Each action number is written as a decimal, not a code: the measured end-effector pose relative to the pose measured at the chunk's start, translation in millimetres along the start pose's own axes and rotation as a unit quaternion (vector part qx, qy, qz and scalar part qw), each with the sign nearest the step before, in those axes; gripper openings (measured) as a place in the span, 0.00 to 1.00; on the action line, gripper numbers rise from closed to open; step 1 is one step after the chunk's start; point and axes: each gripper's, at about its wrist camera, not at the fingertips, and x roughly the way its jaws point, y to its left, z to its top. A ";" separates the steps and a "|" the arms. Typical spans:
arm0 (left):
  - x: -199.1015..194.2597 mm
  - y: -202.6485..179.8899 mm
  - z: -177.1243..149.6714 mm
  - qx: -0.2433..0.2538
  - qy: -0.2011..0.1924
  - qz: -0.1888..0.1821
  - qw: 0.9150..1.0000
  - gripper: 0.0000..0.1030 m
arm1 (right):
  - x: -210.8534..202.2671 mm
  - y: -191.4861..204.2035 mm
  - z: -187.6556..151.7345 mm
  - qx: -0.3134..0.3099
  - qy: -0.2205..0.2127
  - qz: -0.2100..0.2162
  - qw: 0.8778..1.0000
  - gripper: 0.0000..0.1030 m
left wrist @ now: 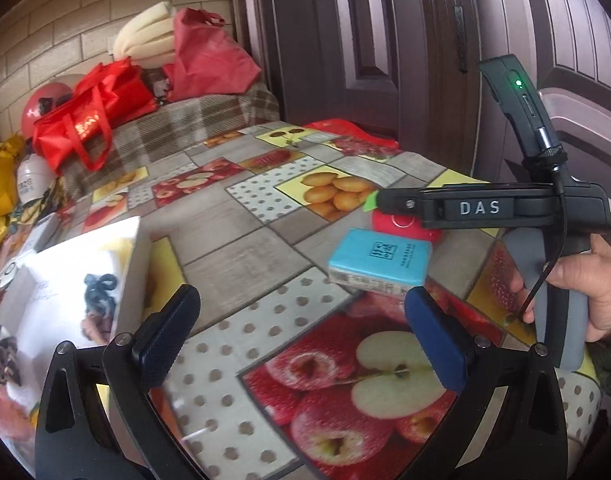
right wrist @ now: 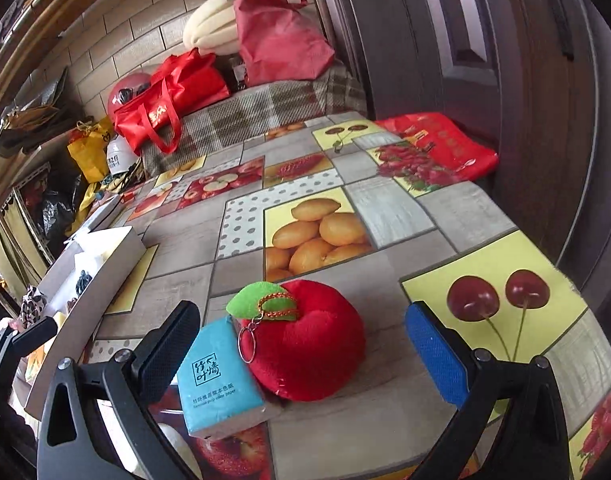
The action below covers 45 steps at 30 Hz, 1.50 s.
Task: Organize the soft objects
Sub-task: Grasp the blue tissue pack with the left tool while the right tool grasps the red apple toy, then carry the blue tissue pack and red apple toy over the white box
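A red plush apple [right wrist: 305, 344] with a green leaf and a key ring lies on the fruit-print tablecloth [right wrist: 385, 208]. A blue tissue pack [right wrist: 215, 384] leans against its left side. My right gripper [right wrist: 305, 354] is open with both objects between its fingers. In the left wrist view the tissue pack [left wrist: 379, 260] lies ahead of my open, empty left gripper [left wrist: 301, 340], and the apple [left wrist: 405, 226] is partly hidden behind the right gripper's body [left wrist: 485, 208]. A white box [left wrist: 73, 280] holding small soft items sits at the left.
The white box also shows in the right wrist view [right wrist: 117, 248] at the table's left edge. Red bags [right wrist: 165, 108], a cream cushion [right wrist: 213, 36] and a plaid blanket [right wrist: 265, 108] lie at the back. A flat red bag [right wrist: 441, 144] lies at the right by the dark door.
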 end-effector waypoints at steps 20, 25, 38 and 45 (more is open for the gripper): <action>71.2 -38.1 31.8 0.065 0.080 -0.117 0.988 0.99 | 11.6 -48.4 -0.6 0.076 0.053 0.041 0.995 0.62; 87.3 -48.5 30.0 0.079 0.127 -0.117 0.982 0.99 | 12.8 -48.1 -0.1 0.077 0.054 0.045 0.995 0.62; 67.9 -61.2 24.6 0.125 0.066 -0.036 0.989 0.77 | 12.4 -47.9 -0.5 0.081 0.051 0.049 0.994 0.62; 51.9 -58.2 25.8 0.122 0.015 0.017 0.992 0.77 | 8.7 -49.5 -1.1 0.087 0.043 0.043 0.994 0.62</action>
